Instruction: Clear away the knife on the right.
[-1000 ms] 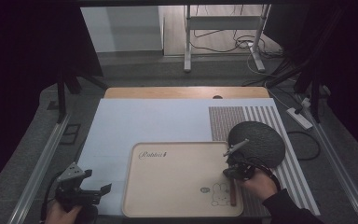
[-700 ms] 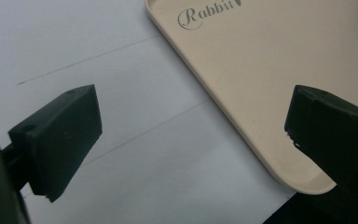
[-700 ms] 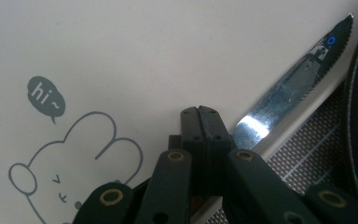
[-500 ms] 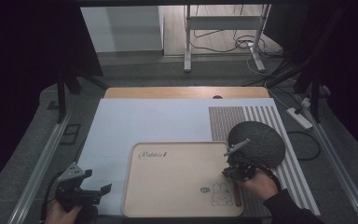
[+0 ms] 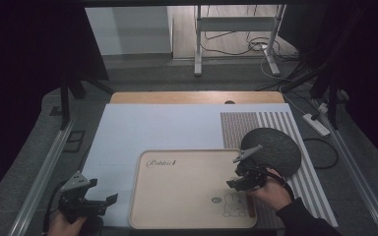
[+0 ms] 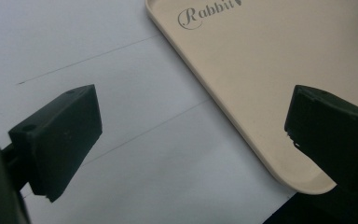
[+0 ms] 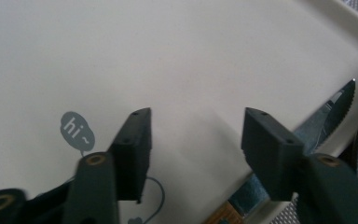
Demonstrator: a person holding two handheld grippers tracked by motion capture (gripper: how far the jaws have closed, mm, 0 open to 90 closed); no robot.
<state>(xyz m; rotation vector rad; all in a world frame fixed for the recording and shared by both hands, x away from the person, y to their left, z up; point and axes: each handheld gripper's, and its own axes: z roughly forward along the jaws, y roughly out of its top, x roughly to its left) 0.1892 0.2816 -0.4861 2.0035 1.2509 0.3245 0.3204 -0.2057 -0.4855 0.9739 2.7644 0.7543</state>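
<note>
A tray (image 5: 177, 196) lies on the near middle of the surface (image 5: 152, 128). A knife (image 7: 326, 116) rests in the tray along its right rim. Just right of the tray, touching its far right corner, sits a round mat (image 5: 275, 147) on a striped placemat (image 5: 270, 123) covering the surface's right side.

Table (image 5: 197, 97) under a pale sheet (image 5: 167, 129)

Beige tray (image 5: 187, 196) beneath the right gripper (image 5: 239, 178); dark round mat (image 5: 275, 147) just beyond it, on the striped placemat (image 5: 256, 123).
</note>
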